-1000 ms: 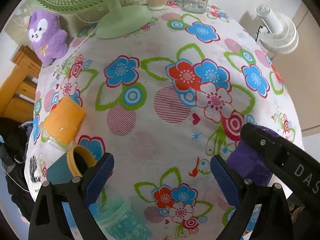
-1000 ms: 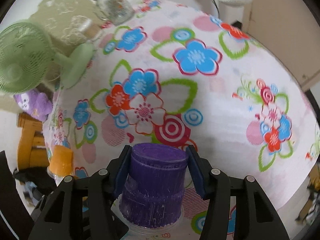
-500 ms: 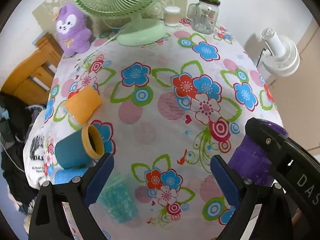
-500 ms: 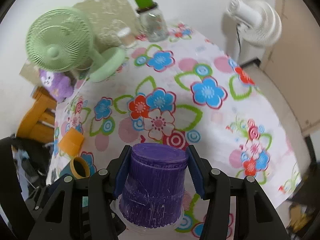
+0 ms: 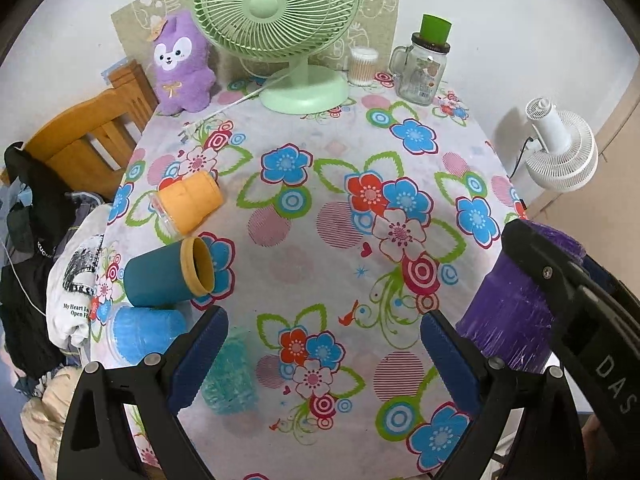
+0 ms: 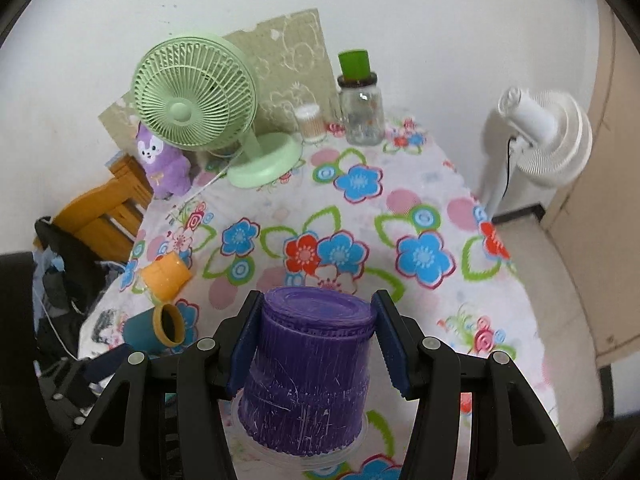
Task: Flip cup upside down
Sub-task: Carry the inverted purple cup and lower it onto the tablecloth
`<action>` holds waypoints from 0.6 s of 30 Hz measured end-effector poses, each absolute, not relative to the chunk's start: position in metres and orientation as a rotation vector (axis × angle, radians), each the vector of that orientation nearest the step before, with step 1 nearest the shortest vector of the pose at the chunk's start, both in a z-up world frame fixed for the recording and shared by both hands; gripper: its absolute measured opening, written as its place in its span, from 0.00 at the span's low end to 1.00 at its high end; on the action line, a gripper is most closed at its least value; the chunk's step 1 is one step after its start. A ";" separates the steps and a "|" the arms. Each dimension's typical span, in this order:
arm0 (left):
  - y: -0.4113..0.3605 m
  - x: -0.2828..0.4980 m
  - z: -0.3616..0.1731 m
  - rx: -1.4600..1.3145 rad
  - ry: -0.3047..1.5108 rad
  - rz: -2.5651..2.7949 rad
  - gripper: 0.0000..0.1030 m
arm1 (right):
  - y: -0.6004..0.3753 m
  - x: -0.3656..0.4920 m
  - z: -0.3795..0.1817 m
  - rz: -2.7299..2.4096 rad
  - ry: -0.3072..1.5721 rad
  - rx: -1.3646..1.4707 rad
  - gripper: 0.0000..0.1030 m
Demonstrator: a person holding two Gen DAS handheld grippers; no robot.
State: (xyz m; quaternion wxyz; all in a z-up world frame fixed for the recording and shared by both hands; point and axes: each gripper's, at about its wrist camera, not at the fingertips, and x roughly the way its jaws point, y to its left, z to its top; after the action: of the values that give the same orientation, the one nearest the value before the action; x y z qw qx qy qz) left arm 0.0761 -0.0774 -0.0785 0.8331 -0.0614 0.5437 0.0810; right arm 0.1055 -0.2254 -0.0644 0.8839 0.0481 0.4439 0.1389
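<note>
Right gripper (image 6: pixel 314 344) is clamped on the purple cup (image 6: pixel 308 376), blue pads on both sides of the wall near the closed base; the cup already sits base-up with its clear rim flange at the bottom, low over the near edge of the flowered tablecloth (image 5: pixel 320 216). Can't tell if the rim touches the cloth yet. Left gripper (image 5: pixel 320 356) is spread wide, holding nothing, hovering over the near middle of the table. My read: flip is essentially done, what's left is the set-down. Lower straight, keep the rim level so the whole flange lands at once, release only once it's seated, then back out along the fingers so the pads don't drag the cup. Keep it away from the table edge; it's close. Other cups lie on their sides at the left: orange cup (image 5: pixel 190 208), teal cup (image 5: pixel 168 276), blue cup (image 5: pixel 140 330). Readable text: "DAS" on the right gripper's body in the left view, cut off; "My Heart Is" / "Open" on a white shirt (image 5: pixel 76 284) beside the table. Jar (image 5: pixel 422 68) label is unreadable.
</note>
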 end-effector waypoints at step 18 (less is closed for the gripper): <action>-0.114 0.096 -0.162 -0.112 1.221 0.158 0.96 | -0.248 0.111 -0.129 0.300 0.664 -0.073 0.56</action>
State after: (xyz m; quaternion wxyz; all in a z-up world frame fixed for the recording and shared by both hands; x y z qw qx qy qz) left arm 0.0965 -0.1142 -0.1617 0.8151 -0.0523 0.5722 0.0742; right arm 0.1109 -0.2477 -0.1289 0.9337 -0.0357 0.3247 0.1465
